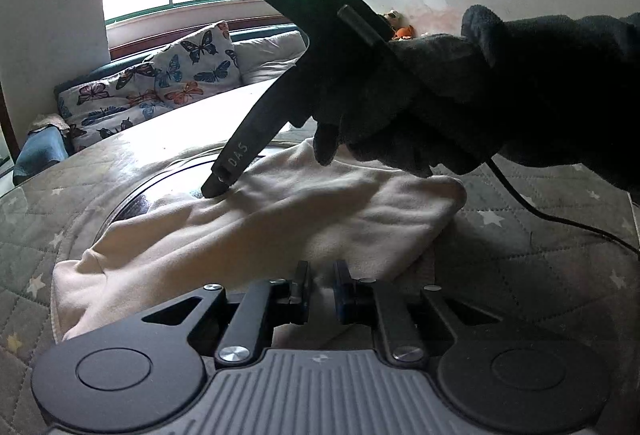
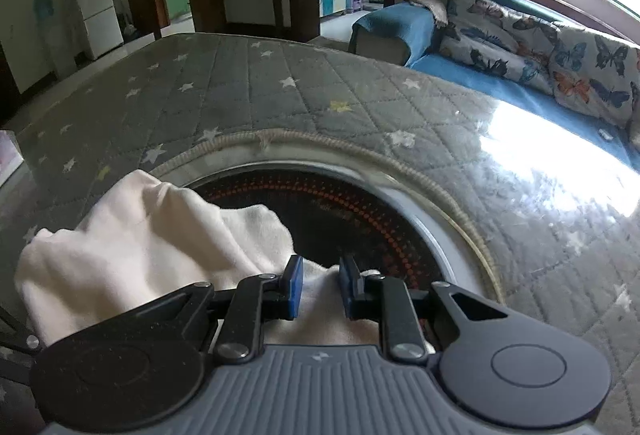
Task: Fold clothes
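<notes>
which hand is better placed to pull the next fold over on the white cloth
Probably right. The right gripper is shut on the white cloth, pinching its far edge, free to carry it across. The left gripper sits at the near edge, apparently pinning it.

The only lettering that can be read is "DAS", printed in pale capitals running along the dark finger of the right gripper [image 1: 216,191], seen from the left wrist. Nothing else in either view carries legible writing.

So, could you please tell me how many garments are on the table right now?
1: a cream garment lying partly over the dark round inset in the table's middle, at both grippers' tips. Another could be hidden beneath it.
</notes>
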